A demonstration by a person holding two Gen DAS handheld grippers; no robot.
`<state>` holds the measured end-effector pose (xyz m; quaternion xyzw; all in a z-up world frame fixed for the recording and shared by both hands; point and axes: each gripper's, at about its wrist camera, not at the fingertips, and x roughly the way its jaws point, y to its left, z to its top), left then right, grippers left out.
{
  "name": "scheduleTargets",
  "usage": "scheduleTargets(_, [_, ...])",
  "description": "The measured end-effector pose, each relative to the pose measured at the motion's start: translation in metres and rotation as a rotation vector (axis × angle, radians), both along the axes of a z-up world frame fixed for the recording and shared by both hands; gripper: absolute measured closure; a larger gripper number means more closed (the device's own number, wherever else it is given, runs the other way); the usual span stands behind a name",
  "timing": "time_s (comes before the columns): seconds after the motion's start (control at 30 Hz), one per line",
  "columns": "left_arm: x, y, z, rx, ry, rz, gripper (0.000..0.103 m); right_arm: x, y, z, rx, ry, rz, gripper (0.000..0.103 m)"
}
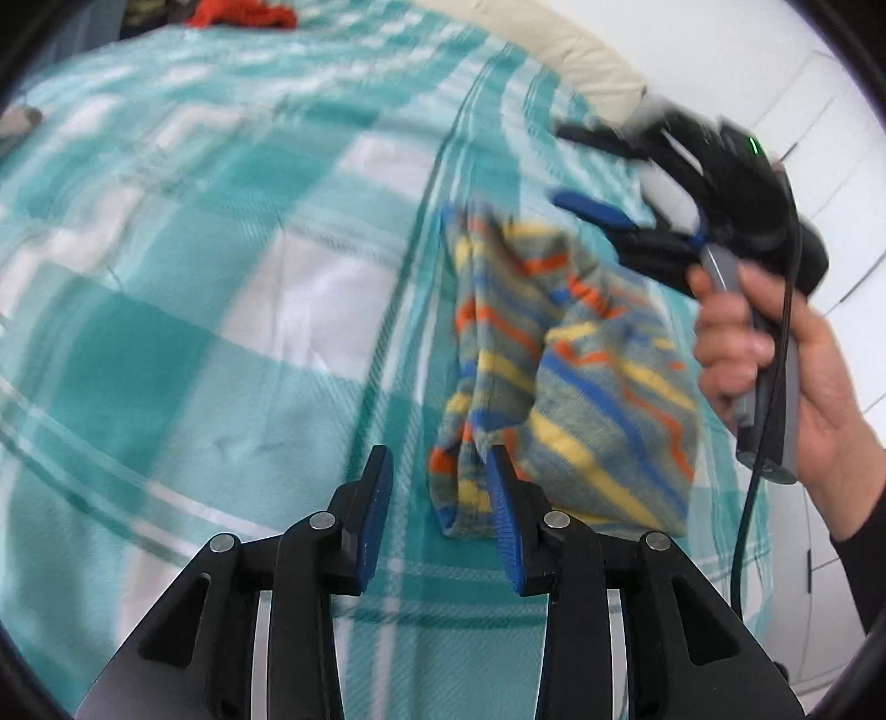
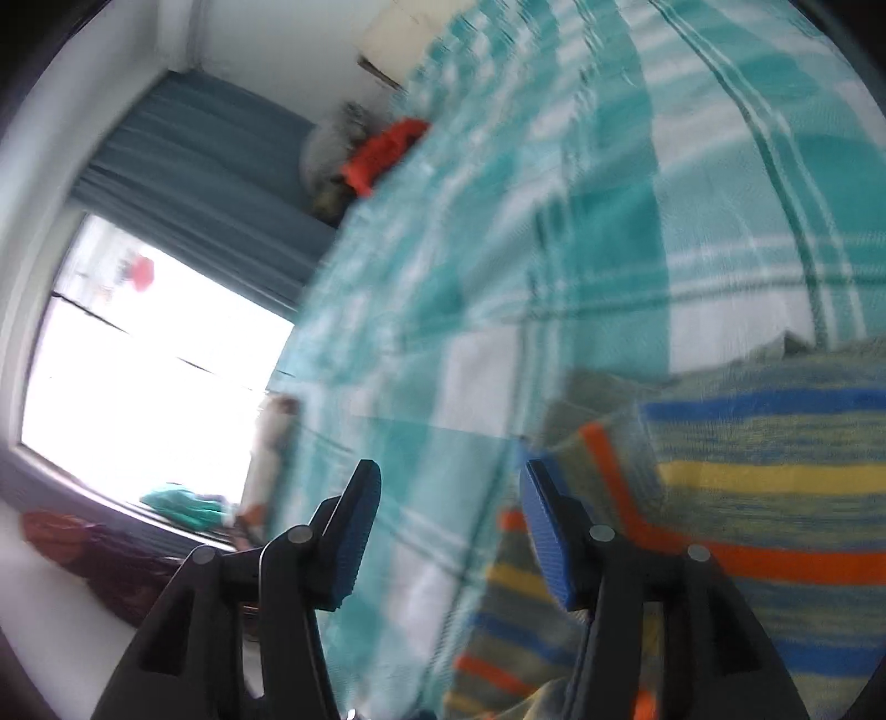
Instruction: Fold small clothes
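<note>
From the left wrist camera, the left claw (image 1: 440, 482) stands open, its two blue pads well apart and holding nothing. Its right pad sits just at the near left edge of a small striped garment (image 1: 559, 382), grey-green with blue, yellow and orange bands; motion blur makes it hard to say whether pad and cloth actually touch. The garment lies bunched on a teal-and-white checked blanket (image 1: 221, 249) covering the bed, right of the middle of the view. To the far right, the right claw (image 1: 576, 166) hovers above the garment's far end, held in the person's right hand (image 1: 775, 354). Its fingers are spread and nothing hangs between them, though they are smeared by blur. A cream pillow edge (image 1: 576, 55) shows at the far side, and an orange-red cloth (image 1: 243, 14) is cut off at the top edge.

From the right wrist camera, the right claw (image 2: 451, 487) is open wide with nothing between its pads. The striped garment (image 2: 747, 498) fills the near right, partly hidden behind the right finger and cut off by the frame. The blanket (image 2: 554, 221) runs away toward the far side, heavily blurred. A bright window (image 2: 149, 376) with a blue-grey curtain (image 2: 210, 183) fills the left. The orange-red cloth (image 2: 382, 152) sits at the blanket's far edge; small things near the windowsill are too blurred to name.
</note>
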<state>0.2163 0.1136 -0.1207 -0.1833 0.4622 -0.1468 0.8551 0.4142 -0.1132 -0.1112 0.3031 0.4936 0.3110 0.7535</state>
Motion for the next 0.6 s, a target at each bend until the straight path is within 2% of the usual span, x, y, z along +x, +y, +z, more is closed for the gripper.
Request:
scheduleTargets(0.1, [0.006,-0.007,0.021,-0.047,-0.072,-0.086,0.068,-0.019,-0.03,0.026,-0.066,-0.089,-0.012,0.05])
scheduleTargets(0.17, [0.027,-0.029,0.029,-0.062,-0.092,-0.198,0.067,-0.043,-0.058,0.04,-0.157,-0.145,-0.023,0.05])
scheduleTargets(0.27, [0.056,-0.057,0.021,-0.025,-0.08,-0.309,0.047,-0.079,-0.092,0.041,-0.227,-0.138,-0.045,0.05])
scheduleTargets(0.3, [0.063,-0.065,0.014,-0.002,-0.057,-0.318,0.047,-0.097,-0.104,0.038,-0.238,-0.128,-0.055,0.05])
scheduleTargets(0.33, [0.07,-0.07,0.008,-0.006,-0.031,-0.33,0.049,-0.108,-0.112,0.036,-0.243,-0.122,-0.06,0.05])
scheduleTargets(0.37, [0.075,-0.072,0.001,-0.03,-0.003,-0.345,0.08,-0.123,-0.119,0.034,-0.251,-0.116,-0.062,0.05])
scheduleTargets(0.4, [0.077,-0.072,-0.003,-0.053,0.02,-0.36,0.097,-0.137,-0.124,0.032,-0.263,-0.114,-0.063,0.05])
scheduleTargets(0.5, [0.065,-0.058,0.001,-0.046,-0.017,-0.336,0.098,-0.175,-0.14,0.027,-0.307,-0.115,-0.061,0.05])
scheduleTargets(0.6, [0.037,-0.037,0.013,-0.032,-0.051,-0.296,0.098,-0.197,-0.141,0.027,-0.35,-0.122,-0.048,0.05])
